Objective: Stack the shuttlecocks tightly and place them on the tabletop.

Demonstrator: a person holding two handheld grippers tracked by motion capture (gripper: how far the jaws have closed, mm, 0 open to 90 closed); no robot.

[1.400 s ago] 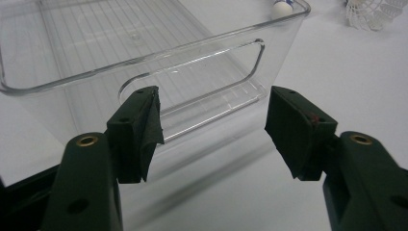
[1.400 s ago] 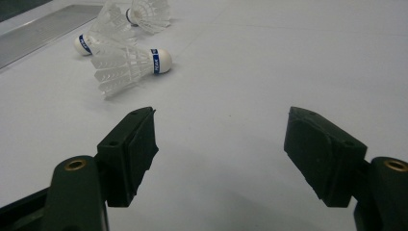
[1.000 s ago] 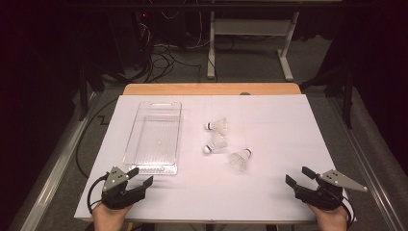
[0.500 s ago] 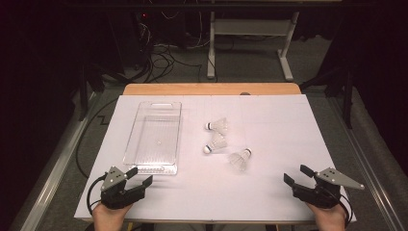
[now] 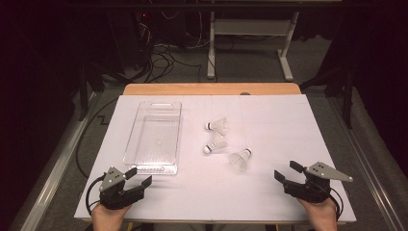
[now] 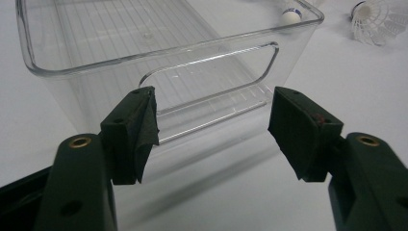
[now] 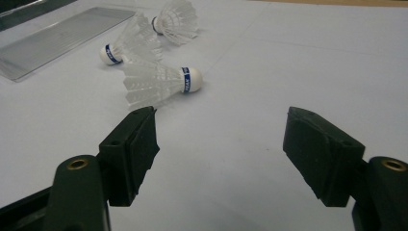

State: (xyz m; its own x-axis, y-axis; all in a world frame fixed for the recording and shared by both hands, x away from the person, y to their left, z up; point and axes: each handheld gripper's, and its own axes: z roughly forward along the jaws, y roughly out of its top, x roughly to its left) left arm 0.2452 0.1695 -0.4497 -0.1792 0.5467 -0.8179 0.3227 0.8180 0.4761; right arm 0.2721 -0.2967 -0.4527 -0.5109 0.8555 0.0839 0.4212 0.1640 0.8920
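At table's near right corner, right gripper [image 5: 285,172] poised with jaws wide, nearest shuttlecock [image 5: 240,158] lying toward ten o'clock, cork pointing to one o'clock. Left gripper [image 5: 138,176], likewise agape, parked just before clear tray [image 5: 153,137].

The three shuttlecocks are white; the nearest shuttlecock [image 7: 159,83] has a blue band round its white cork, and the middle one [image 7: 129,44] has the same. The bin [image 5: 155,136] is clear plastic with fine ribbed lines. The table cover [image 5: 269,192] is white, the table edge [image 5: 211,89] light wood. Both grippers' jaws are black.
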